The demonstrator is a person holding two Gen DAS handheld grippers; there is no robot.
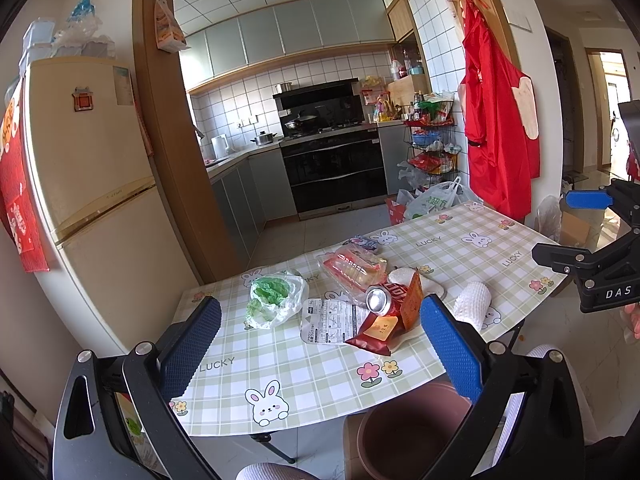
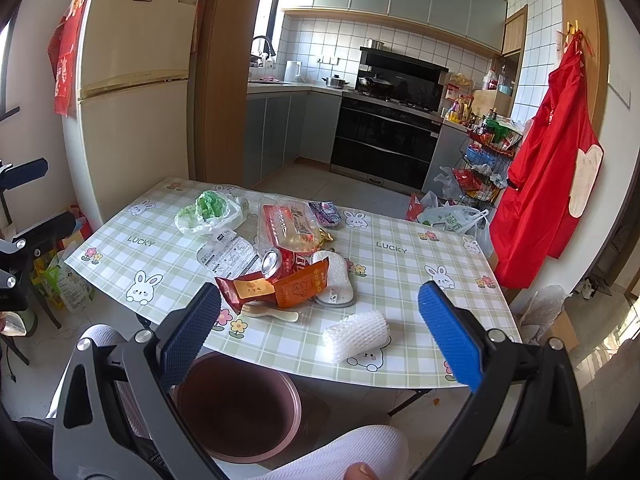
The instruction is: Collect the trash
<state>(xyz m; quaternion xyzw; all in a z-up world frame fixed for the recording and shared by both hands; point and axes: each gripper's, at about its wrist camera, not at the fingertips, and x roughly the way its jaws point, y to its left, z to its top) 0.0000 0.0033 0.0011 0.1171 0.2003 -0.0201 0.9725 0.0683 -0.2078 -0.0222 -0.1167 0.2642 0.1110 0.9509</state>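
Home kitchen: fridge (image 1: 92,152), stove with hood (image 1: 332,120), tiled walls, wall cabinets (image 1: 288,28).

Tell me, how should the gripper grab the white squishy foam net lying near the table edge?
Grip the white foam net across its short middle, one finger on each long side. It lies flat like a little tube, alone near the table edge, so the open right gripper can probably come straight down from above.

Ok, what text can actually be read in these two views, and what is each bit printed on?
"LUCKY": printed repeatedly on the checked tablecloth.
"DAS": on the body of the right tool, seen from the left wrist view.
White packet: printed, too small to read.
Red can, orange packet, fridge stickers: characters too blurred to read.
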